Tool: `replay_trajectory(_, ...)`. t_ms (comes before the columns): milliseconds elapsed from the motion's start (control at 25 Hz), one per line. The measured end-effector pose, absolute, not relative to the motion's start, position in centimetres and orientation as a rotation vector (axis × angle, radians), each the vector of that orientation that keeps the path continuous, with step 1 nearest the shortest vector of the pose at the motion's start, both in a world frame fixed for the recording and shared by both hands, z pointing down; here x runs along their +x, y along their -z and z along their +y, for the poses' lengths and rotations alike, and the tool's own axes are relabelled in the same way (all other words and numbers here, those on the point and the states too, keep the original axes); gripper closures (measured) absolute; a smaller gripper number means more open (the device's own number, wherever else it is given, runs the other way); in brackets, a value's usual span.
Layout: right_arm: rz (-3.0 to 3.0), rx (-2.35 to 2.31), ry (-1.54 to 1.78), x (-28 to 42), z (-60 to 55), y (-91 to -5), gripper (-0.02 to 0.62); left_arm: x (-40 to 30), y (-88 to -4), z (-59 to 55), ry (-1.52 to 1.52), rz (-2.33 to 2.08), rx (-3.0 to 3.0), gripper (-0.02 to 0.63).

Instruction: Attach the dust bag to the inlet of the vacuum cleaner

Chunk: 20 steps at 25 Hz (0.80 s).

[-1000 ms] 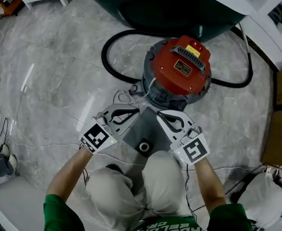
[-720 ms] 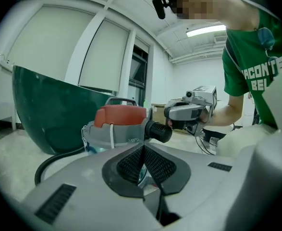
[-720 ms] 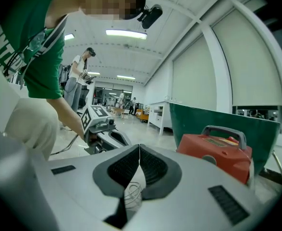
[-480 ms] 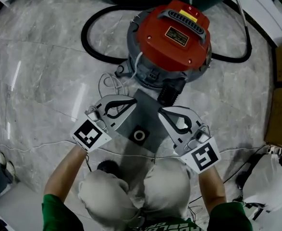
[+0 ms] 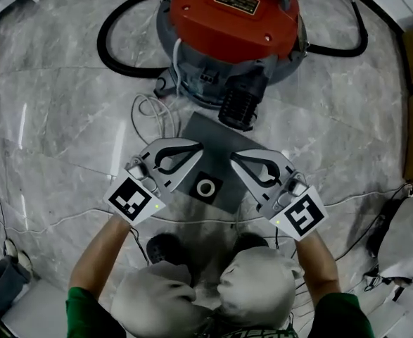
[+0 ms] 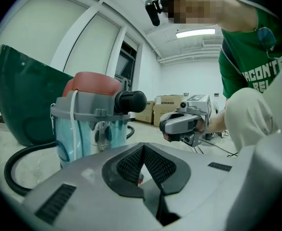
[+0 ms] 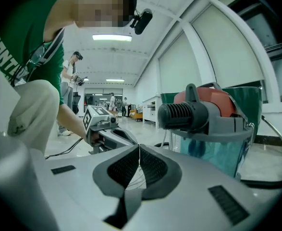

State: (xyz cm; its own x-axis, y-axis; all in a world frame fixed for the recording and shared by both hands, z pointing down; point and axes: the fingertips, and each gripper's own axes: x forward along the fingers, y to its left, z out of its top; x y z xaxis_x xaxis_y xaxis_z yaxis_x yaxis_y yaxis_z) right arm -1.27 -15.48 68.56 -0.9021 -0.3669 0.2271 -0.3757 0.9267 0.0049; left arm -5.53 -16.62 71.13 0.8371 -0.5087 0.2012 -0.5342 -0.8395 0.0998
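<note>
Far left in the head view, a black hose [image 5: 100, 44] is looping over the pale marble floor [image 5: 58, 139], and a thin white cord [image 5: 150, 111] is lying coiled just beside the vacuum's base.

The left gripper [image 5: 196, 146] is reaching in from the lower left, its marker cube [image 5: 132, 199] sitting nearest the person. In the left gripper view its jaws are pressed tight together, with no gap showing. Seen from above, their tips are overlapping the left edge of the dust bag [image 5: 213, 141], pinching it.

The dust bag, a flat dark grey sheet, is hanging between the two grippers above the floor. Its white ring opening [image 5: 206, 187] is sitting low on the sheet, nearer the person, well apart from the inlet [image 5: 238, 105].

The inlet, a black ribbed stub, is sticking out of the grey lower body of the vacuum cleaner [image 5: 231, 20], whose red lid is filling the top of the frame. The bag's far edge is lying just short of the stub; whether they are touching cannot be told.

The right gripper [image 5: 236, 159] is mirroring the left from the lower right. Its jaws are likewise clamped together, gripping the bag's right edge
</note>
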Motion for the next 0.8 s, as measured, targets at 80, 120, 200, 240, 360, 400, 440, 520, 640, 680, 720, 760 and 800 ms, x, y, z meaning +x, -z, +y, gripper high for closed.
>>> replay_trajectory(80,-2.862,0.565,-0.072,-0.9,-14.6,-69.7,0.586,-5.0,-71.9,-15.8,-0.248,-0.795,2.87,0.603)
replay_trajectory(120,-2.866,0.57,-0.07,-0.7,-14.2,-70.2,0.586,-4.7,-72.3,-15.3,-0.25,-0.783,2.877,0.603)
replay_trajectory(200,-2.863,0.575,-0.073,-0.4,-13.0,-71.5,0.586,-4.5,-73.1,-14.1,-0.271,-0.768,2.884,0.603)
replay_trajectory(240,-2.849,0.571,-0.074,-0.3,-12.4,-72.4,0.586,-4.5,-73.6,-13.6,-0.28,-0.771,2.873,0.603)
replay_trajectory(360,-2.823,0.558,-0.073,0.0,-11.1,-74.6,0.586,-4.8,-75.1,-12.7,-0.305,-0.797,2.835,0.603)
replay_trajectory(400,-2.822,0.554,-0.074,0.0,-10.7,-75.2,0.586,-4.8,-75.7,-12.4,-0.318,-0.799,2.834,0.603)
replay_trajectory(440,-2.821,0.55,-0.074,0.0,-10.2,-75.8,0.586,-4.7,-76.3,-12.0,-0.33,-0.798,2.836,0.603)
replay_trajectory(520,-2.798,0.541,-0.079,0.1,-9.3,-77.4,0.586,-4.8,-77.6,-11.1,-0.343,-0.795,2.83,0.603)
replay_trajectory(640,-2.757,0.534,-0.094,0.4,-8.1,-79.7,0.586,-4.8,-79.8,-9.6,-0.385,-0.764,2.821,0.603)
replay_trajectory(680,-2.75,0.522,-0.093,0.4,-7.5,-80.3,0.586,-4.7,-80.5,-8.9,-0.405,-0.742,2.826,0.603)
replay_trajectory(720,-2.747,0.505,-0.096,0.3,-6.9,-80.9,0.586,-4.4,-81.1,-8.2,-0.418,-0.718,2.828,0.603)
replay_trajectory(760,-2.745,0.488,-0.104,0.2,-6.3,-81.5,0.586,-4.2,-81.8,-7.5,-0.423,-0.697,2.825,0.603)
replay_trajectory(800,-2.741,0.474,-0.115,0.1,-5.7,-82.1,0.585,-4.0,-82.3,-6.8,-0.424,-0.68,2.819,0.603)
